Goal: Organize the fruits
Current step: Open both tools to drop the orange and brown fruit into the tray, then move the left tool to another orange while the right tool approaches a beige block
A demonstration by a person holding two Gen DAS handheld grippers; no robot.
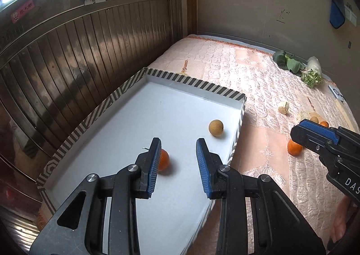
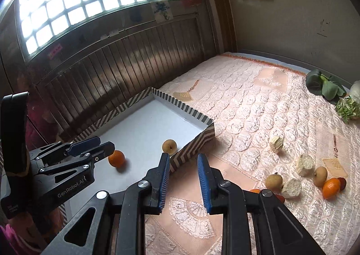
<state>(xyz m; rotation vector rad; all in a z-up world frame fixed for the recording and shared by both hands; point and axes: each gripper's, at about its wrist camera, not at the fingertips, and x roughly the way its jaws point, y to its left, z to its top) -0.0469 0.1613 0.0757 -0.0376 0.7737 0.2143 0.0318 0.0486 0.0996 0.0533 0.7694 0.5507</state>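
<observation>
Your left gripper (image 1: 178, 150) hangs over the tray (image 1: 193, 83), fingers spread wide, holding nothing. An orange (image 1: 163, 159) lies on the tray floor just beside its left finger; a brown pear (image 1: 216, 128) sits farther in, near the right wall. Your right gripper (image 2: 183, 166) is also wide and empty, over the bedspread (image 2: 247, 106). Loose fruits (image 2: 330, 187) lie to its right.

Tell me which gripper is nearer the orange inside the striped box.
Left. The left gripper, open, hangs over the box right above the orange. The right gripper, open, is outside the box over the bedspread.
</observation>
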